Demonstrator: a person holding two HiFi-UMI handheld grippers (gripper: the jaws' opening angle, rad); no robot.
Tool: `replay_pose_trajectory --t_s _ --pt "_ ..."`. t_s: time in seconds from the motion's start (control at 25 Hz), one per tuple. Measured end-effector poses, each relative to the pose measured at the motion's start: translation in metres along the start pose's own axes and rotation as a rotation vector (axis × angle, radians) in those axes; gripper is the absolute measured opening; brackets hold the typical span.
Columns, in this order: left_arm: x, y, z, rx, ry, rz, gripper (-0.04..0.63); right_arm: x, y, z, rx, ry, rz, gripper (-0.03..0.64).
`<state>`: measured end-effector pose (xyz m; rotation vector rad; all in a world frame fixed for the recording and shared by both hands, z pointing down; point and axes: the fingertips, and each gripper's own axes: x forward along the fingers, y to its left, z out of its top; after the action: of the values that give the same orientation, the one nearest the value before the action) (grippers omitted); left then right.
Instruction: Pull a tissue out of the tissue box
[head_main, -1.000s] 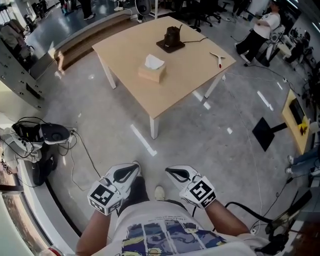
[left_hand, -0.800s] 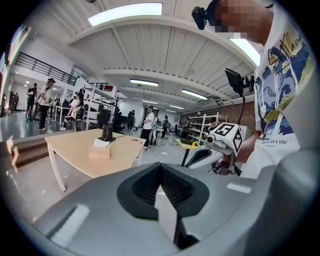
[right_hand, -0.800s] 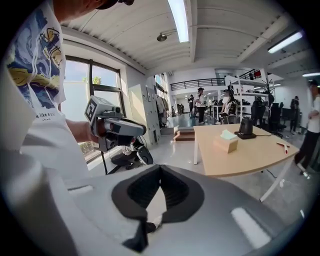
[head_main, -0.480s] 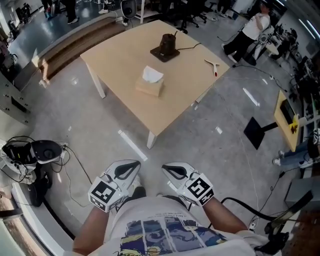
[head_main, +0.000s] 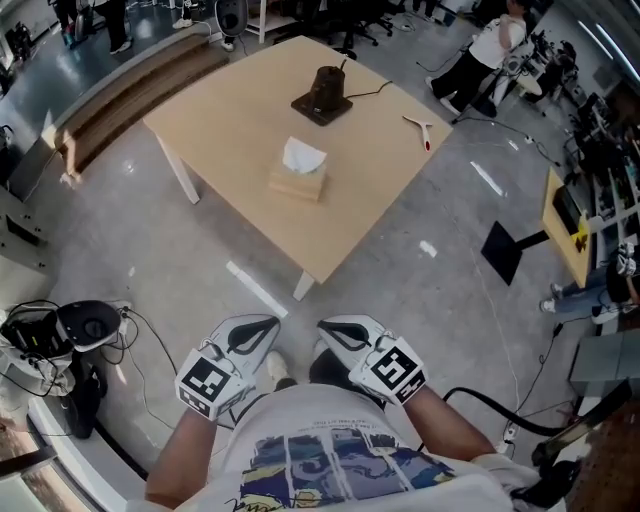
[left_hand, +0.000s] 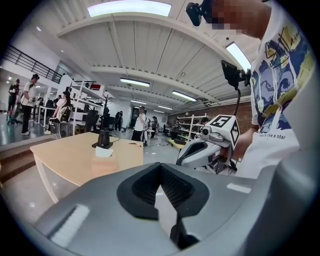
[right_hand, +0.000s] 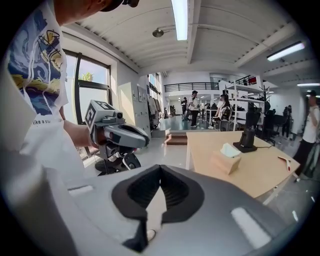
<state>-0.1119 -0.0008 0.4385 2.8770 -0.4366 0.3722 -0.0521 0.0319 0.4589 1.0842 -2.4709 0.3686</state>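
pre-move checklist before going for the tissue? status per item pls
1. Tissue exposed: ok. A white tissue stands out of the top of the tissue box.
2. Box in reach: not ok. It sits on the table well ahead, and both grippers are by the person's body, over the floor.
3. Left gripper empty: ok. Jaws together, nothing between them.
4. Right gripper empty: ok. Jaws together, nothing between them.
5. Jaws open for a pinch: not ok, both shut.
6. Room around the box: ok. The black device and the small tool lie apart from it.
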Motion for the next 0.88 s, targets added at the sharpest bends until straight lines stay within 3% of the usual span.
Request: replay_pose_trajectory --t_s 0.36,0.88 --pt "0.043 0.039 0.015 -0.01 0.012 0.013 0.002 0.024 -0.056 0.006 -0.015 -0.003 0.028 0.003" --pt "0.134 0.11 0.06 -0.034 0.023 0.087 0.002 0.066 -0.192 0.021 -0.069 0.021 0.127 0.011"
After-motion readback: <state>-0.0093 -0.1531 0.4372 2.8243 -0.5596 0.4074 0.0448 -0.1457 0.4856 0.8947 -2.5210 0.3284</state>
